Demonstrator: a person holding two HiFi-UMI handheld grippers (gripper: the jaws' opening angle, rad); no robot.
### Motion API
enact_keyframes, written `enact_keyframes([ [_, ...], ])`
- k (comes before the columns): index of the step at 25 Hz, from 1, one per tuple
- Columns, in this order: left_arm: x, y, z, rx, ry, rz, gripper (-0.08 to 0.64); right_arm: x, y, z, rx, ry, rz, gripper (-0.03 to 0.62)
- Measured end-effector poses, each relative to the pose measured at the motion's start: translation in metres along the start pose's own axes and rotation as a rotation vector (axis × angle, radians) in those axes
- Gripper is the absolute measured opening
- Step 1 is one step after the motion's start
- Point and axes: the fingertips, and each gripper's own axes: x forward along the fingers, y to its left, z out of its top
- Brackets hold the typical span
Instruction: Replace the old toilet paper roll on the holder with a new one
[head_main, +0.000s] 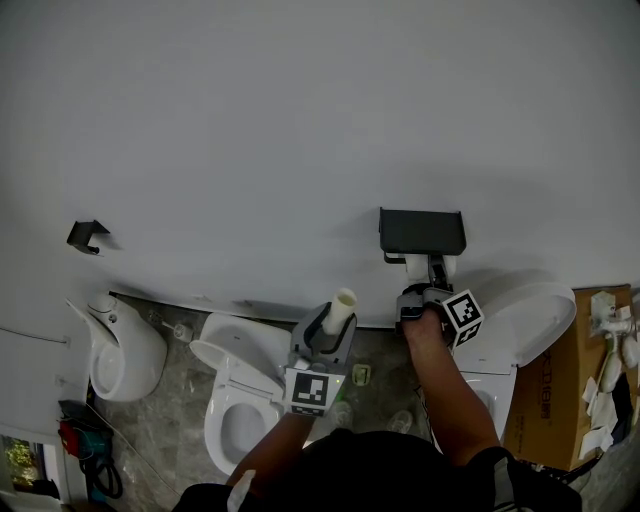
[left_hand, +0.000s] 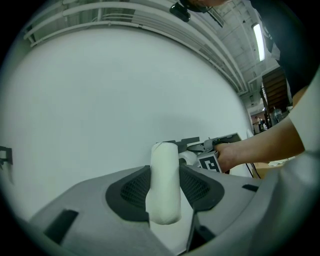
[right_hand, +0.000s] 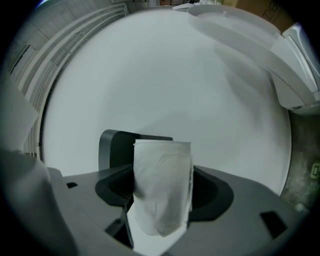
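Two grippers are at work, each clamped on one roll, so there are two rolls. The left gripper (head_main: 326, 338), at 6 o'clock in the head view, has its jaws set fairly wide, pressing a thin white roll (head_main: 342, 308) that sticks out toward 12 o'clock. The right gripper (head_main: 431, 282), at 3 o'clock of the left one, squeezes a soft toilet paper roll (right_hand: 162, 192). This roll is just below the single black holder (head_main: 421, 231) on the white wall (head_main: 300, 120). One small black bracket (head_main: 87, 236) sits at 9 o'clock. Three white fixtures stand below: a urinal-like one (head_main: 125, 352) and two toilets (head_main: 232, 352) (head_main: 530, 318).
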Motion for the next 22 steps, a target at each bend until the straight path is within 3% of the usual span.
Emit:
enact_keyframes([
  [22,-0.0001,0.0064,-0.0027,0.029,0.011,-0.028,0.179,-0.0059,-0.0006,-0.0072,0.016,-0.033,0.026,0.307],
])
